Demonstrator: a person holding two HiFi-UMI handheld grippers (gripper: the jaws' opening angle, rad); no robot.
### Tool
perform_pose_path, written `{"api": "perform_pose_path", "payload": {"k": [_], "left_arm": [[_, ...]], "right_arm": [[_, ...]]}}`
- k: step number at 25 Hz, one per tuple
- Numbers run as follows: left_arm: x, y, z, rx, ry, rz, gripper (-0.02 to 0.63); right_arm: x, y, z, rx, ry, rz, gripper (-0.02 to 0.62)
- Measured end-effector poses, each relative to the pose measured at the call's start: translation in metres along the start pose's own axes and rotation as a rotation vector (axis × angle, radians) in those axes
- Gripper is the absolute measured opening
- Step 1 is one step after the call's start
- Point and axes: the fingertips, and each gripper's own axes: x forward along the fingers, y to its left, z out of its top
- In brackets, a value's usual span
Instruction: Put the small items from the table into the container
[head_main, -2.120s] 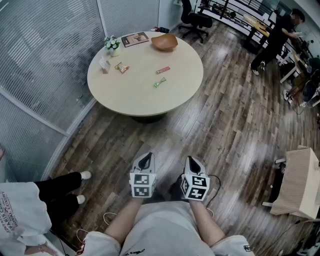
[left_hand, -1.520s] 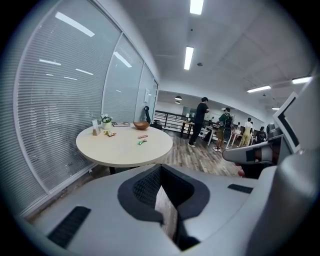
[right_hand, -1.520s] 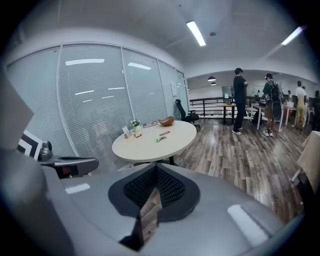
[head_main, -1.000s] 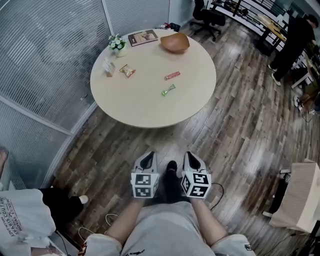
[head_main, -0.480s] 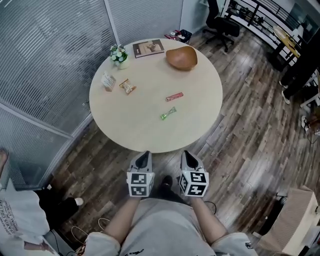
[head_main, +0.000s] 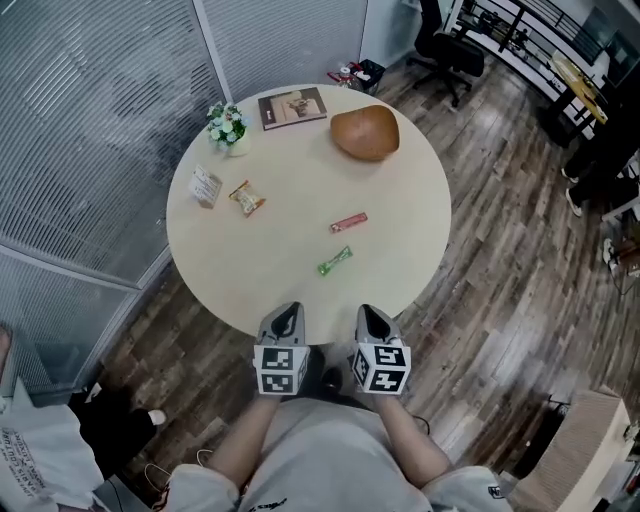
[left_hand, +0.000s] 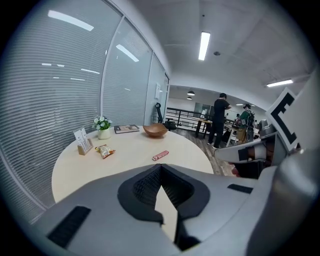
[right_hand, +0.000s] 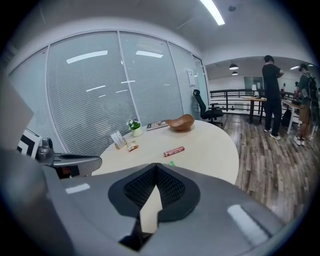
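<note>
Before the table (head_main: 290, 265), both grippers (head_main: 289, 309) (head_main: 365, 311): fingers (left_hand: 138, 188) (right_hand: 138, 188) closed, empty.

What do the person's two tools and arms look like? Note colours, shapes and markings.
The left tool and right tool match: each is a smooth grey wedge narrowing to black ribbed pads. Behind each sits a white cube printed with black square markers. No cables show on them. The forearms are unsleeved, and the person wears a light grey garment.
</note>
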Motion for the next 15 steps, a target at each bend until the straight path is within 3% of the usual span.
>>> {"api": "perform_pose_path", "payload": {"k": [8, 15], "left_arm": [[0.072, 0.045, 0.034, -0.001, 0.038, -0.061, 0.006], [0.111, 0.072, 0.051, -0.002, 0.069, -0.085, 0.006]], "right_arm": [[0.086, -0.001, 0.016, 0.054, 0.068, -0.053, 0.002], [0.151, -0.003, 0.002, 0.1, 0.172, -0.071, 0.022]]}}
